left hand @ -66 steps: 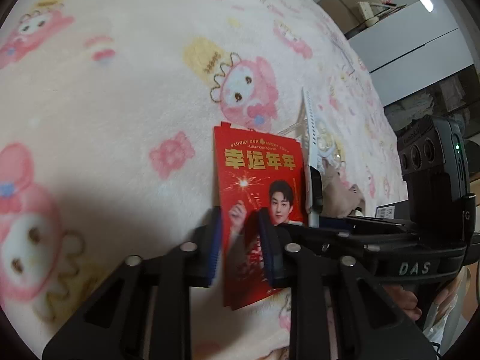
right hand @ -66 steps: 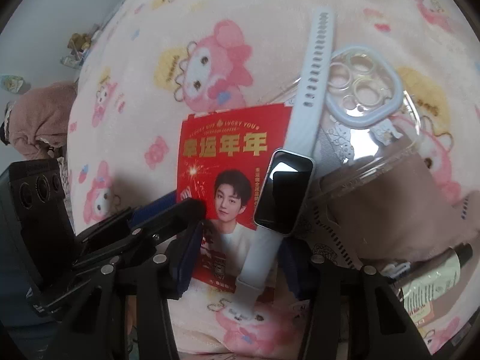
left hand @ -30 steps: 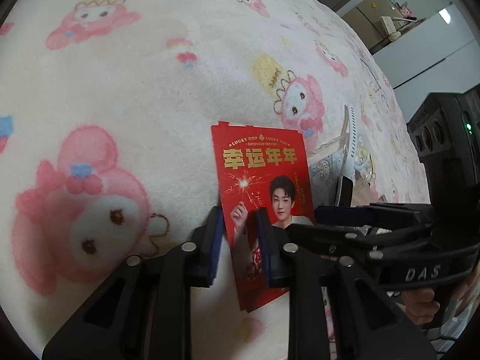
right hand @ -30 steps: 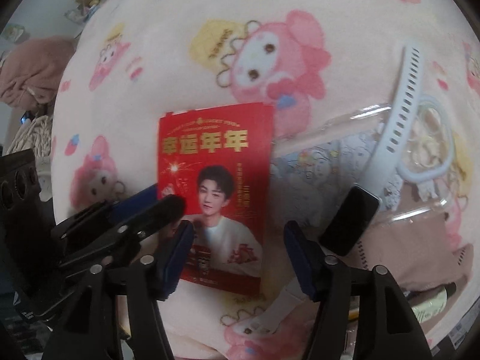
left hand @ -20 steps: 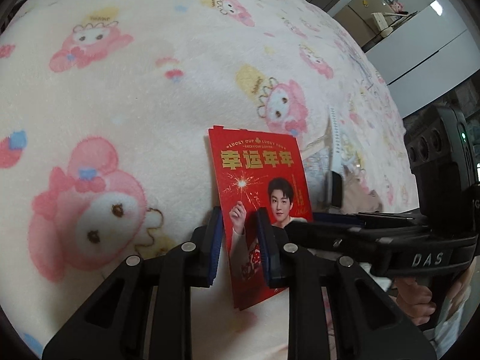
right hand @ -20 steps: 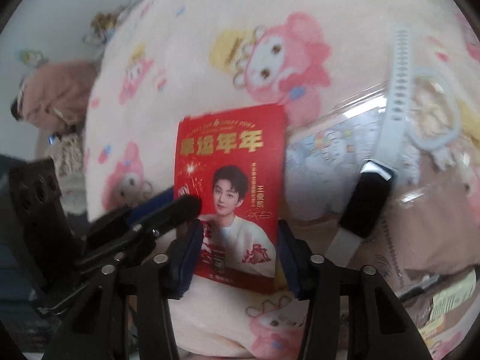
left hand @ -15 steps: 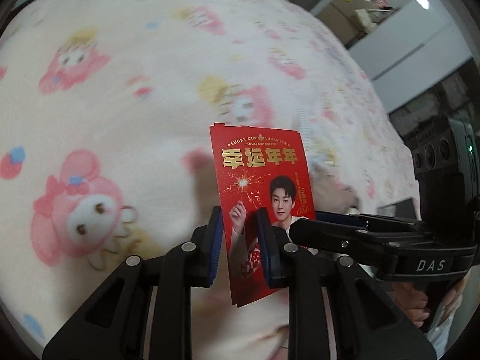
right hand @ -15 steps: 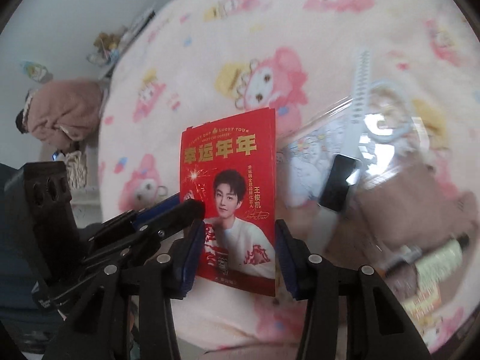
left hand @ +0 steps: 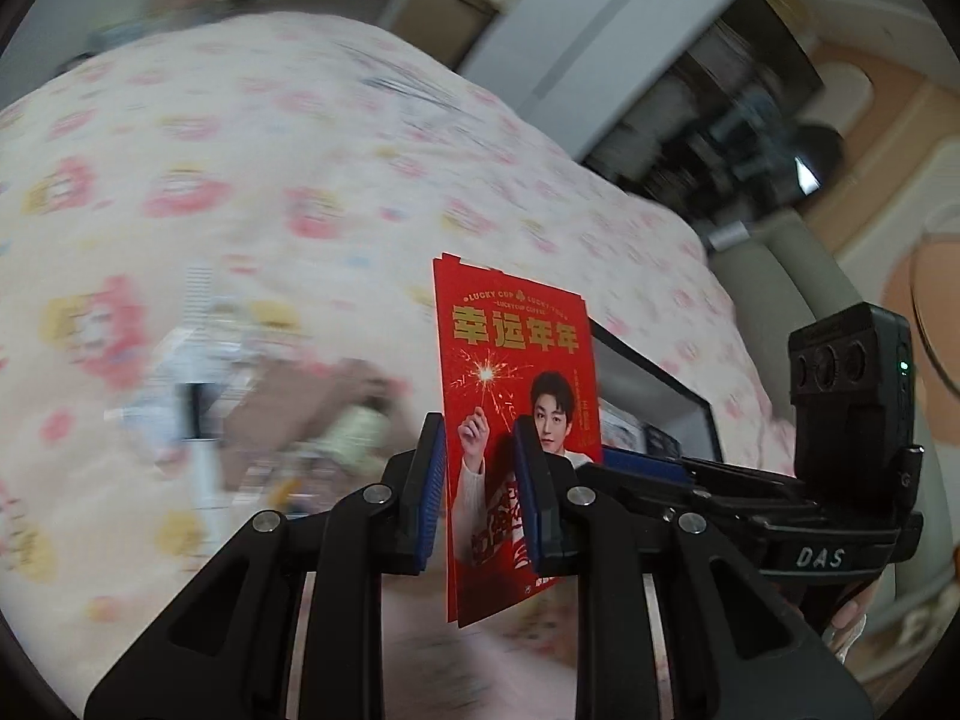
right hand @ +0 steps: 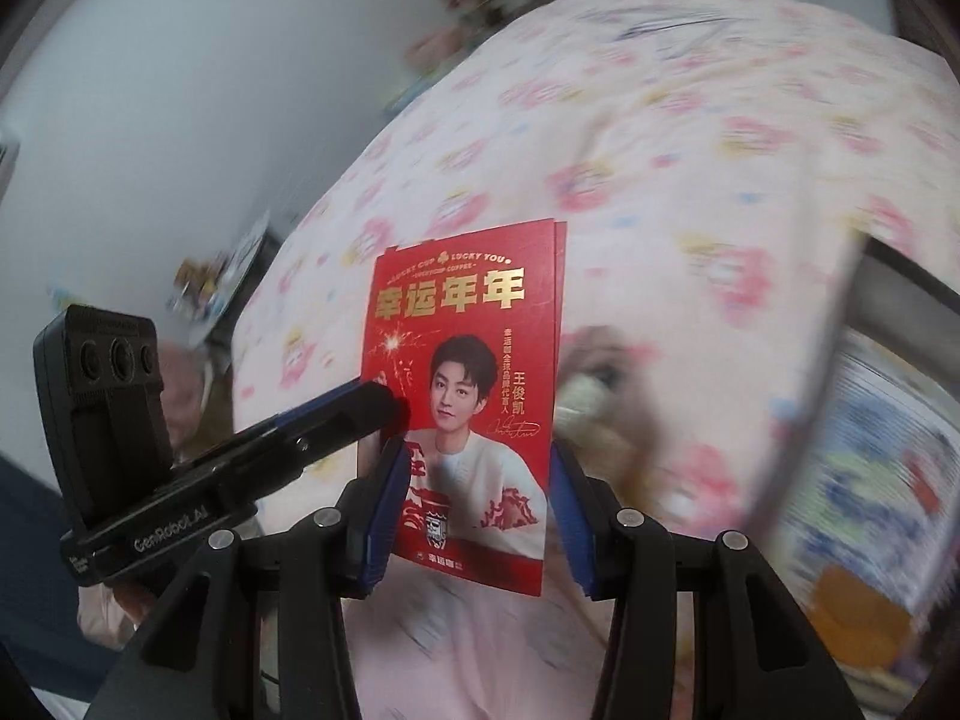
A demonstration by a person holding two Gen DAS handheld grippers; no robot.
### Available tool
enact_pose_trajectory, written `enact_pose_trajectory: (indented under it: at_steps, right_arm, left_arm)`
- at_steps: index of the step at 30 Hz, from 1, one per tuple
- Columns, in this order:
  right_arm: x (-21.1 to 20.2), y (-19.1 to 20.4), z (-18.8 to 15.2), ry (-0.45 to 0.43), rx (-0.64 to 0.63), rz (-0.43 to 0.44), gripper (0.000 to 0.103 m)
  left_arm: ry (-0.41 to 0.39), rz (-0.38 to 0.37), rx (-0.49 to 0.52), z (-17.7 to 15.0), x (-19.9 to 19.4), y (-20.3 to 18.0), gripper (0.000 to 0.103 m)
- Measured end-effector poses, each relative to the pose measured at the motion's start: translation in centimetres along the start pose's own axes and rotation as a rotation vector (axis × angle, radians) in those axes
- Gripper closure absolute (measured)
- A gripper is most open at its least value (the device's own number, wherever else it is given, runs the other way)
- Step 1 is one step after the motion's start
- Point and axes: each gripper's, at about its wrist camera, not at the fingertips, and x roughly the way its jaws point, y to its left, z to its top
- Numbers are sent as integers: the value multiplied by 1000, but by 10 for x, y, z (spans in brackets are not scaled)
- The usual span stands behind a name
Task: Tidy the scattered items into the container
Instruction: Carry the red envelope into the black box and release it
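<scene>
A red card with gold lettering and a man's portrait [left hand: 516,396] is held upright above the pink cartoon blanket [left hand: 270,180]. My left gripper [left hand: 483,492] is shut on the card's lower edge. In the right wrist view the same red card [right hand: 468,372] stands between the pads of my right gripper [right hand: 474,510], which touch its two side edges. A dark-rimmed container [left hand: 666,396] with printed items inside lies just behind the card. The watch, clear phone case and small bottle [left hand: 360,426] lie blurred on the blanket to the left.
The container's rim also shows in the right wrist view [right hand: 900,276] at the right, with colourful contents. White cabinets [left hand: 600,36] and dark shelves stand beyond the bed. The other gripper's camera block [right hand: 102,396] sits at the left. Both views are motion-blurred.
The card has been lifted off the blanket and carried right, towards the container. The right gripper moved off the watch and closed on the card's sides. The watch and case now lie farther left.
</scene>
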Motion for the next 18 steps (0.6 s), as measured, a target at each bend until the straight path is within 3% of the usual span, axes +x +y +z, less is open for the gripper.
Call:
enact_pose_trajectory:
  at_steps: [5, 10, 18]
  right_arm:
    - [-56, -61, -29, -64, 82, -75, 59]
    - [-75, -119, -51, -76, 169, -132, 60]
    - [-77, -185, -69, -55, 258, -220, 59]
  left_arm:
    - [92, -60, 77, -6, 64, -70, 83]
    - [194, -115, 127, -14, 124, -118, 83]
    - [325, -37, 205, -35, 197, -155, 82]
